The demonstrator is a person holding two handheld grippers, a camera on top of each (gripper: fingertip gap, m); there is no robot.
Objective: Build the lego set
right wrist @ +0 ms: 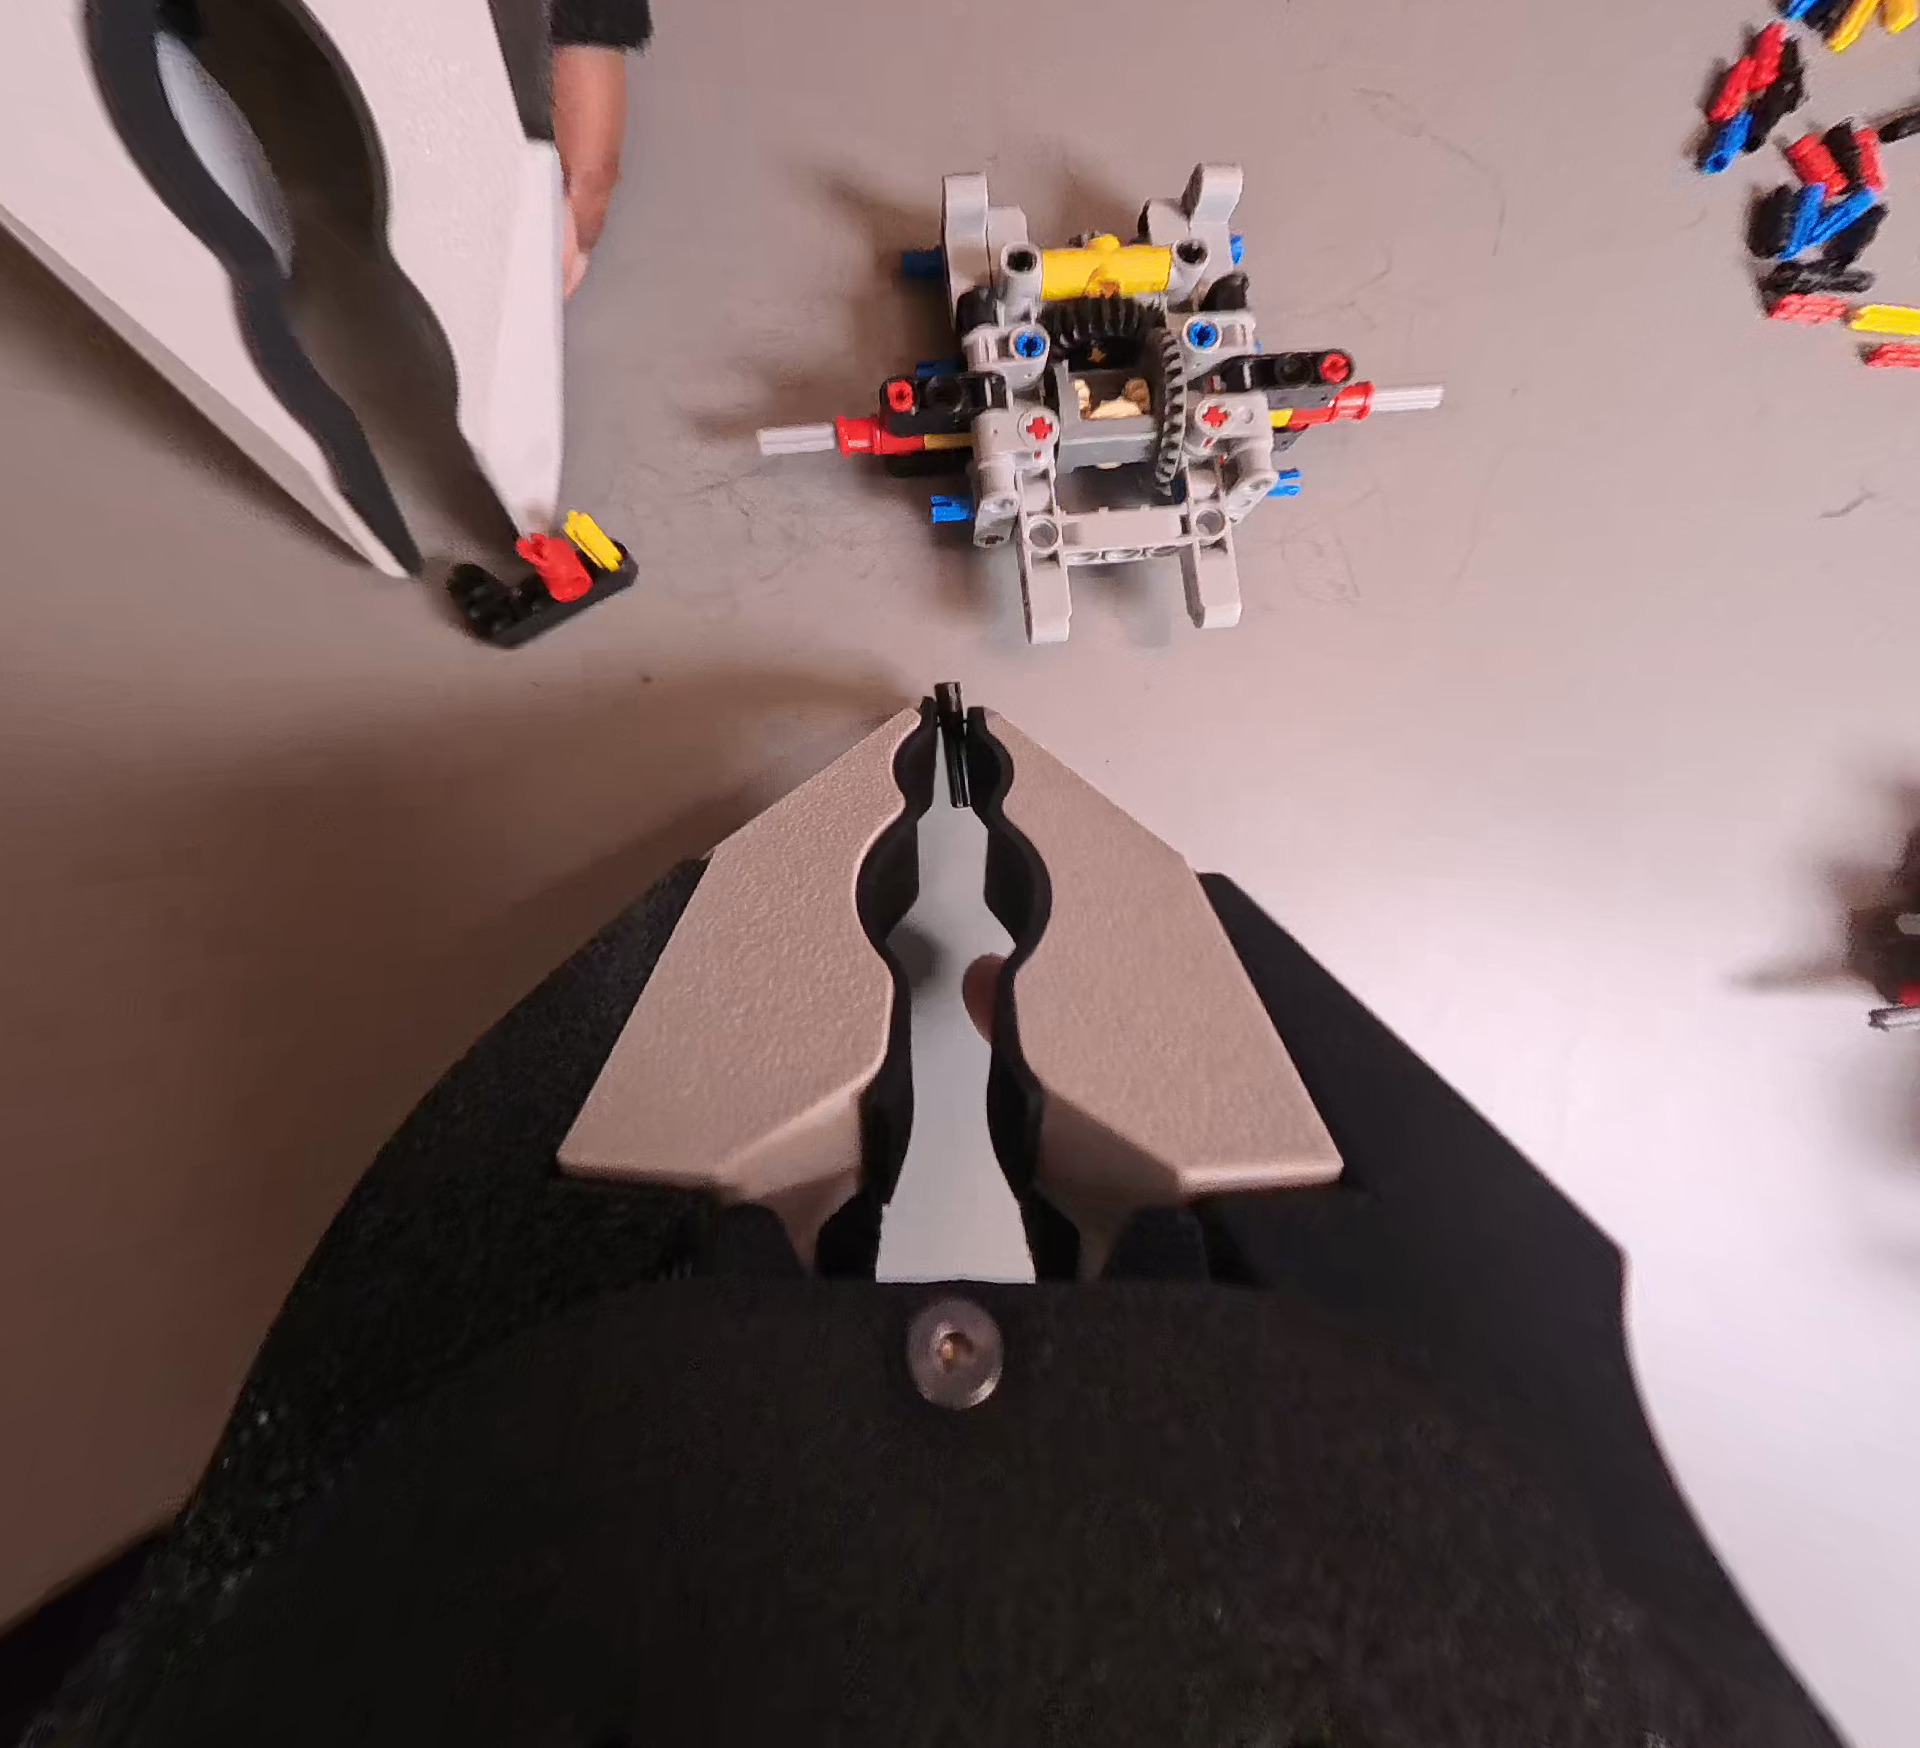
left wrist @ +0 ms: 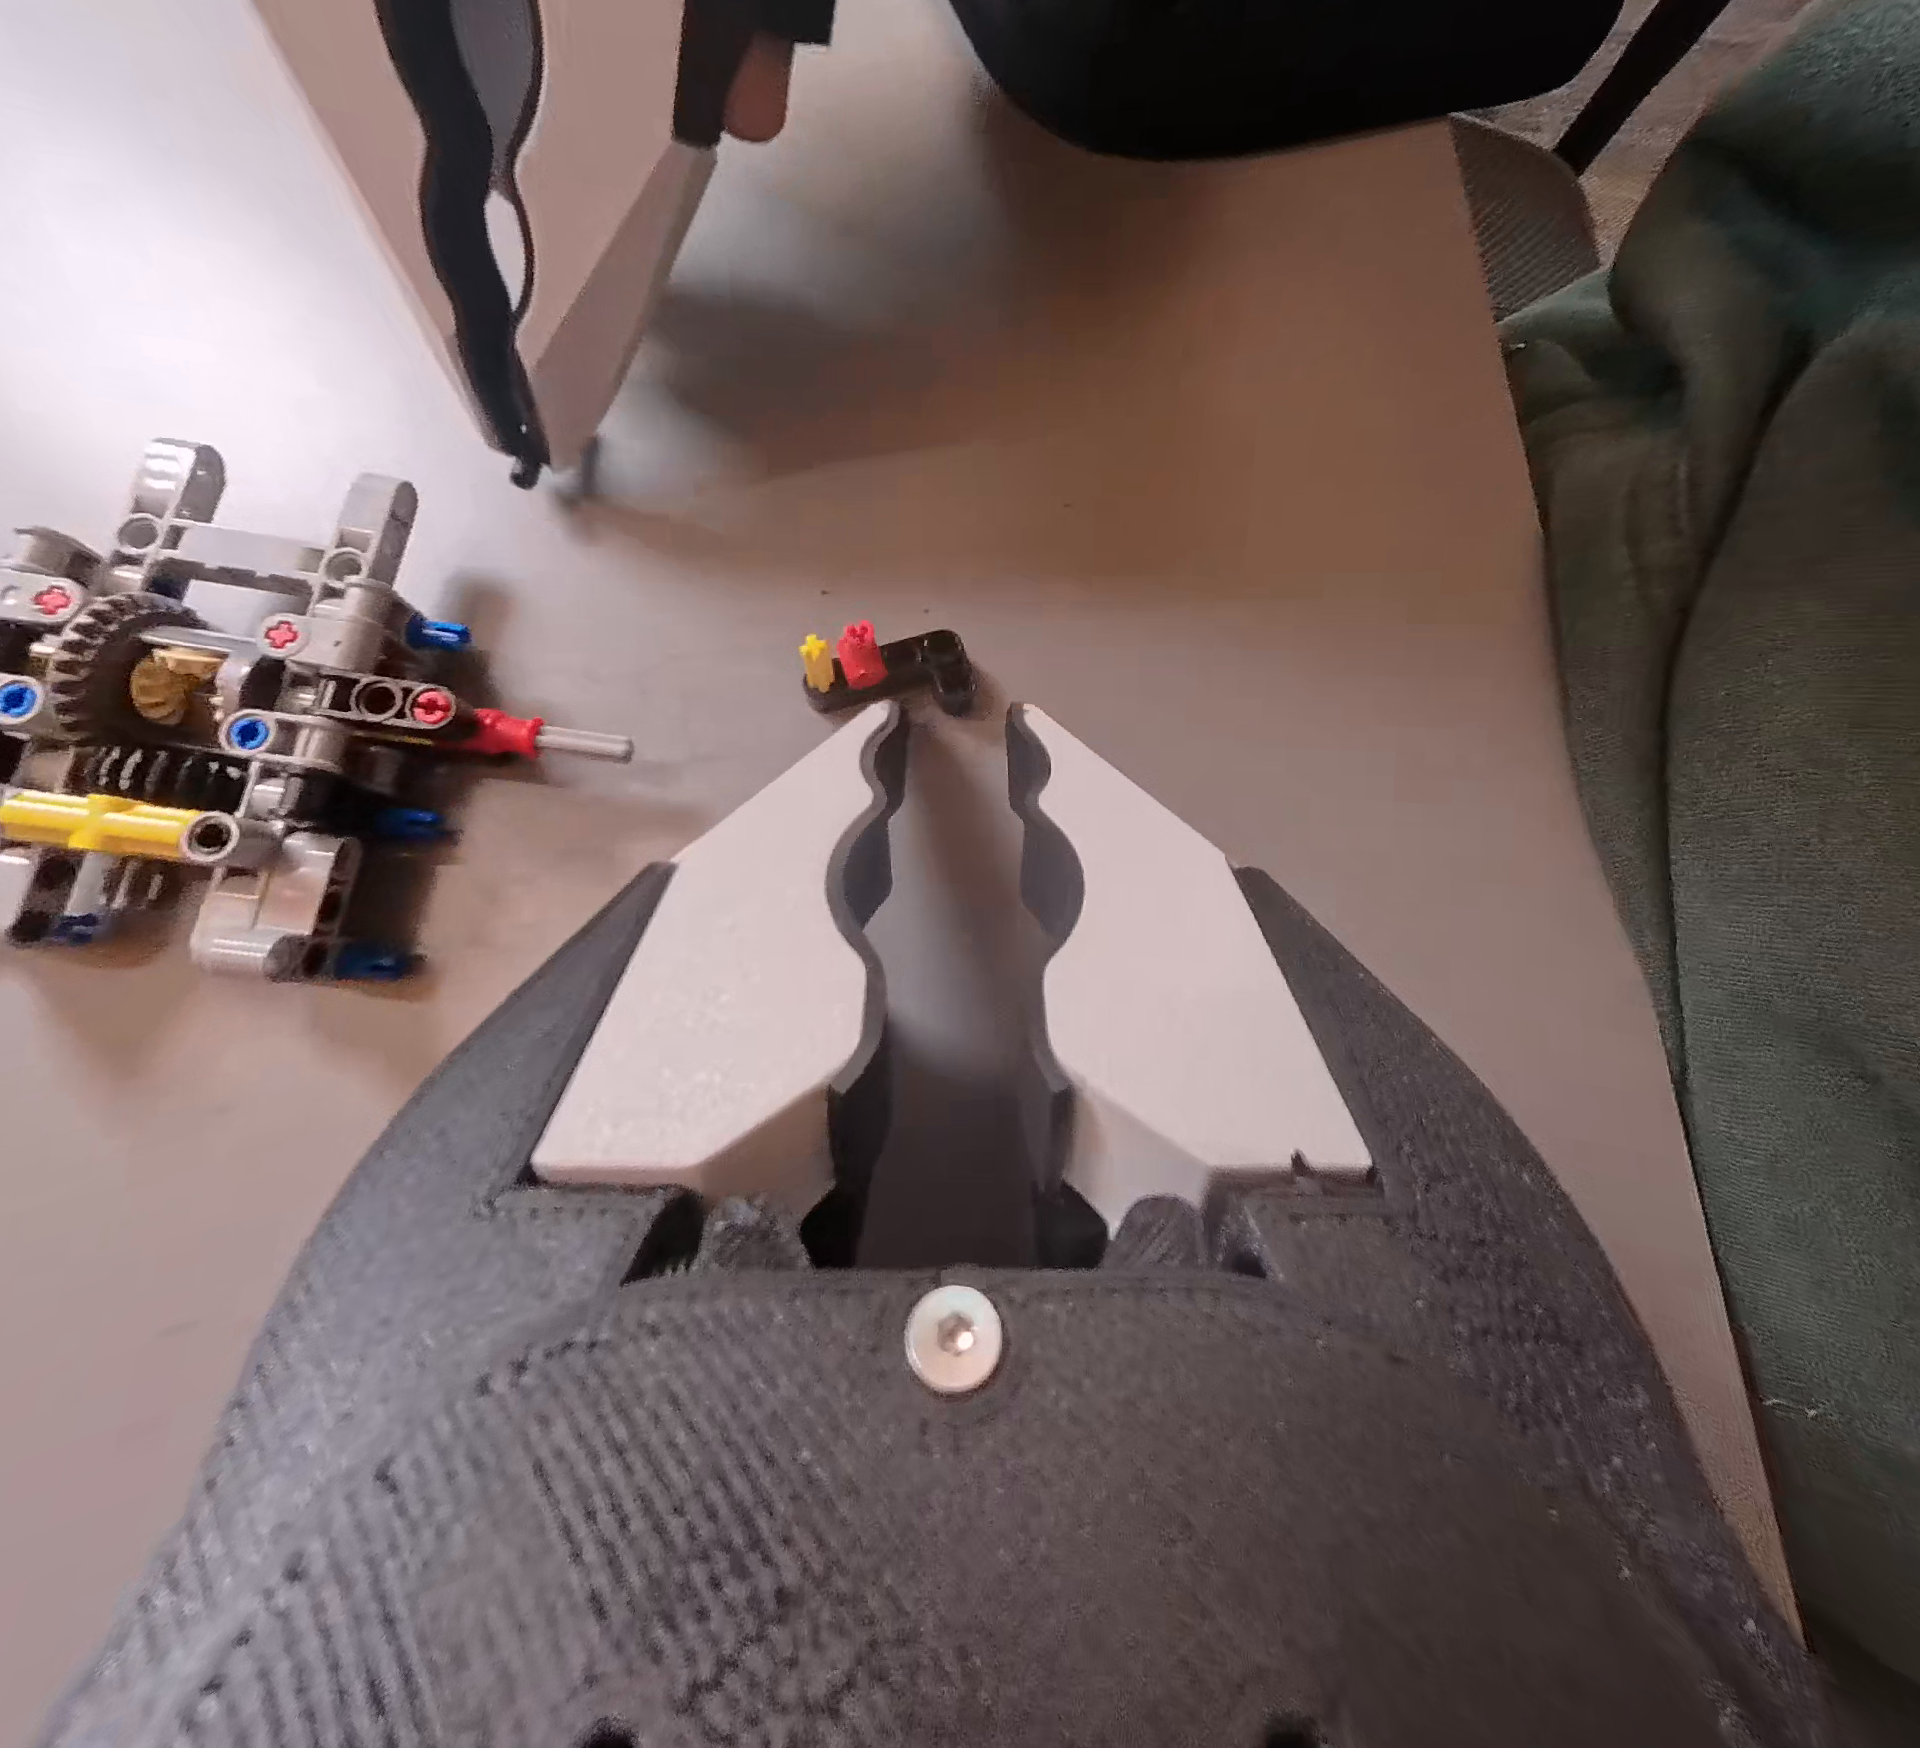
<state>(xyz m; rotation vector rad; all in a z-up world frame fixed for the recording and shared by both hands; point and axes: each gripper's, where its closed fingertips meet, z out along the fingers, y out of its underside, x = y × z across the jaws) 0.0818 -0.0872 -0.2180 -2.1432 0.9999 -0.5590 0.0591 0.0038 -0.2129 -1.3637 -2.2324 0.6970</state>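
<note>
- Grey tabletop fills both views, with dark green cloth along one edge.
- Right gripper: jaws clenched on a thin black pin, its tip poking out past the fingertips, held above the surface.
- Left gripper: jaws parted, nothing gripped, the tips just beside a small black L-shaped beam lying flat.
- A red peg and a yellow peg already stand in that beam; its other holes look unfilled.
- Farther off sits a grey geared assembly, well apart from both grippers.
- Loose coloured pins lie scattered beyond it.
</note>
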